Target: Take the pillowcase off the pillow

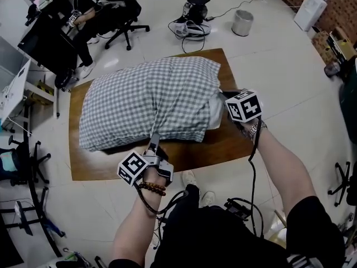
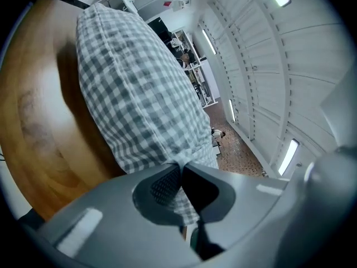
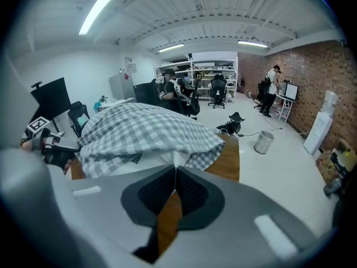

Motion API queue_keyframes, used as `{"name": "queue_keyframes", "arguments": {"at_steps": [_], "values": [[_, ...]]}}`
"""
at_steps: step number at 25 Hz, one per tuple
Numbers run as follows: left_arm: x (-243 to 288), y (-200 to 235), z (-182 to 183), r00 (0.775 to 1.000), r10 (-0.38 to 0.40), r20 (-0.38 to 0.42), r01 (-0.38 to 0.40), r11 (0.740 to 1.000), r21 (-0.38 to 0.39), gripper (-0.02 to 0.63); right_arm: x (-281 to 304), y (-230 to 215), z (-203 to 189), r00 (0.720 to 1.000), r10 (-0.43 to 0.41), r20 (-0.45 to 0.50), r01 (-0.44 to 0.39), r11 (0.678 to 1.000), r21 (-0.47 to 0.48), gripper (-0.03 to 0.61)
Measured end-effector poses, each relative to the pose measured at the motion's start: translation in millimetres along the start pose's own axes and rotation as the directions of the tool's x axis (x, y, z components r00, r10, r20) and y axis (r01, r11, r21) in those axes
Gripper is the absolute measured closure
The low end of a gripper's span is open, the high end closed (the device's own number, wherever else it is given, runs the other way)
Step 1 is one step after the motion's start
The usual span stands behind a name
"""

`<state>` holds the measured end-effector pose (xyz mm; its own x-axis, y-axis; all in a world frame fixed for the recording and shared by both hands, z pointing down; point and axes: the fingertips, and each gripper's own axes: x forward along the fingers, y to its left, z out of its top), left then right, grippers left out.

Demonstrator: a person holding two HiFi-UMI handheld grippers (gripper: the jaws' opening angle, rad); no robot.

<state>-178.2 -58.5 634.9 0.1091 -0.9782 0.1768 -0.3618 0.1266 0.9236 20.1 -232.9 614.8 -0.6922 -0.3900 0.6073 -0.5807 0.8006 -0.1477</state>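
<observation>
A pillow in a grey-and-white checked pillowcase (image 1: 150, 99) lies on a low wooden table (image 1: 223, 144). At the case's open right end the white pillow (image 1: 216, 113) sticks out. My left gripper (image 1: 153, 141) is shut on a pinch of the checked fabric (image 2: 134, 82) at the near edge, and the cloth runs between its jaws in the left gripper view (image 2: 180, 166). My right gripper (image 1: 223, 97) is at the open end. There it is shut on a fold of the white pillow (image 3: 162, 162), just under the pillowcase's (image 3: 145, 130) hem.
A person sits on an office chair (image 1: 125, 15) at the far left, by desks. A black bag (image 1: 192, 15) and a grey bin (image 1: 242, 22) stand on the floor beyond the table. Chair bases (image 1: 22, 166) stand at the left. Another person (image 3: 273, 91) stands by the brick wall.
</observation>
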Motion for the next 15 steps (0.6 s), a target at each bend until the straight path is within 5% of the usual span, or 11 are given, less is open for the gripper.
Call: {"name": "queue_keyframes", "arguments": {"at_steps": [8, 15], "values": [[-7.9, 10.0, 14.1, 0.999, 0.01, 0.043, -0.012, 1.0, 0.024, 0.607, 3.9, -25.2, -12.9, 0.995, -0.096, -0.021, 0.095, 0.995, -0.033, 0.571], [-6.2, 24.1, 5.2, 0.998, 0.056, -0.006, -0.056, 0.998, -0.015, 0.604, 14.0, 3.7, -23.9, 0.995, -0.072, -0.071, 0.069, 0.997, -0.046, 0.566]]}}
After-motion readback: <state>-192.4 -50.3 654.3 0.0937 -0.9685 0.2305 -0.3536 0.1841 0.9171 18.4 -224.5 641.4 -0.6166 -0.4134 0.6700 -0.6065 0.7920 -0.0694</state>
